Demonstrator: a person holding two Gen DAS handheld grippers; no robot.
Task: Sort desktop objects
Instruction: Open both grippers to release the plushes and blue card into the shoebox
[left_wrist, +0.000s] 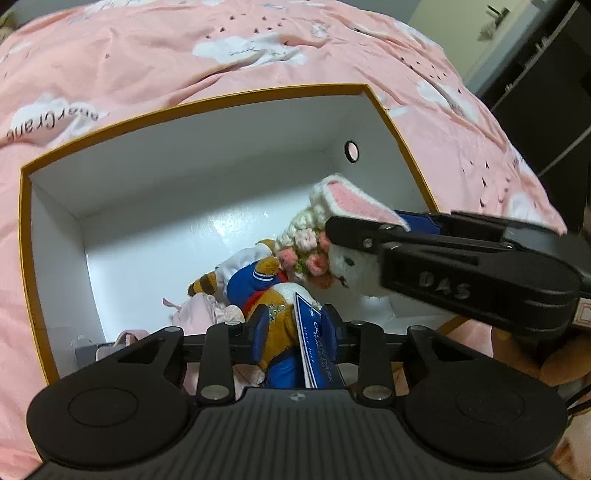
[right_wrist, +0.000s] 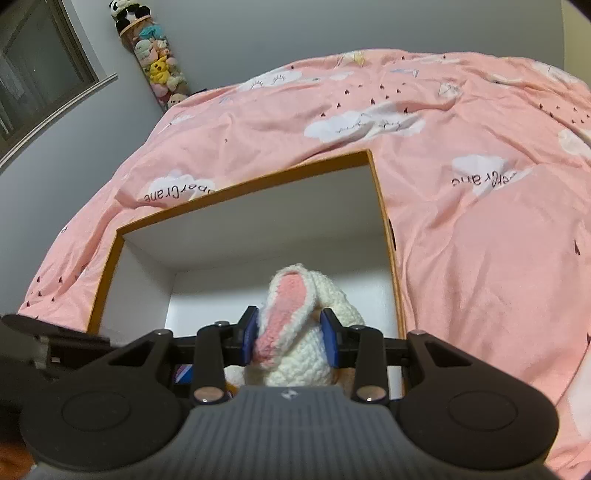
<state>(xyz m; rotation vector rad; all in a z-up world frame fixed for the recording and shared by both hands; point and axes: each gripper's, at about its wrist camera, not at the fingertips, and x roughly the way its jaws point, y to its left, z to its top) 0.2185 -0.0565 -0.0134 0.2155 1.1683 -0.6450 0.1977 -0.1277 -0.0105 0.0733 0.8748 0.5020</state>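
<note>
The crocheted rabbit (right_wrist: 295, 332) is cut off below by the right gripper's body; the fox plush's (left_wrist: 275, 332) head stays hidden; its tag (left_wrist: 317, 343) print is unreadable.

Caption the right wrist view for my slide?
Right gripper holds a crocheted bunny over the open box.

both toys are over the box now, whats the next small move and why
Probably lower the right tool a little and open it. Its pads pinch the crochet bunny by the ear, already inside the box. The left tool grips the bear there too.
</note>
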